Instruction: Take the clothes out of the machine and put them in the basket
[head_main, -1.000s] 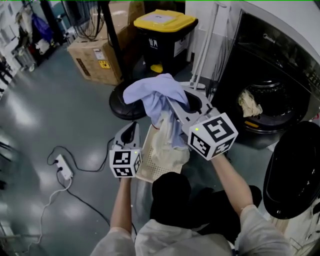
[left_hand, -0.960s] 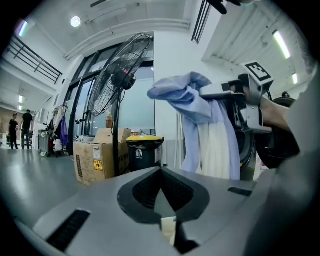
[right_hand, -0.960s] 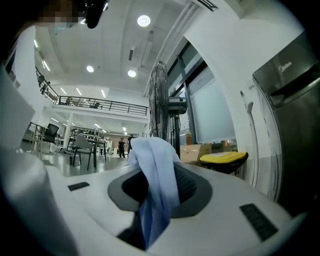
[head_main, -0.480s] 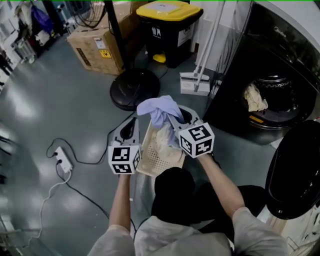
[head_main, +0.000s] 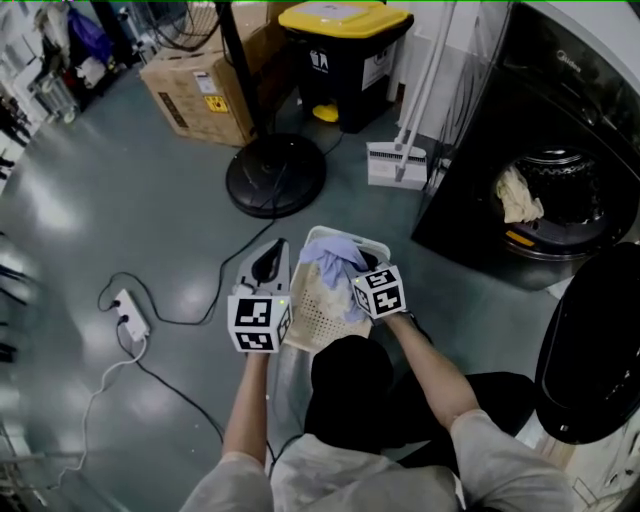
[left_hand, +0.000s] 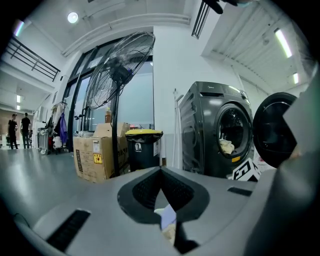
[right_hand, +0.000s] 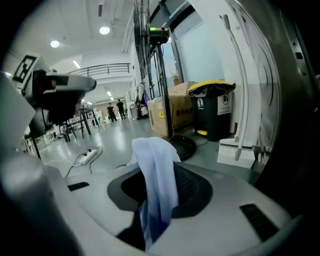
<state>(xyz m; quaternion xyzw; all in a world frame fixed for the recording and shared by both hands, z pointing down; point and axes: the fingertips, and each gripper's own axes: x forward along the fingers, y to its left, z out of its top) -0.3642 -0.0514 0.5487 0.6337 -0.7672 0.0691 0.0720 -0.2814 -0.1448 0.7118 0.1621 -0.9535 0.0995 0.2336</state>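
Over basket: held cloth clamped in right gripper; drop step.
Left gripper: sat with jaws together, idle.
Drum cloth: called for release first.

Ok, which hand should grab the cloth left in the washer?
Probably right: the cloth lies in the washer on that side, nearer the right gripper, once it drops the blue garment into the basket. The left gripper sits farther away.
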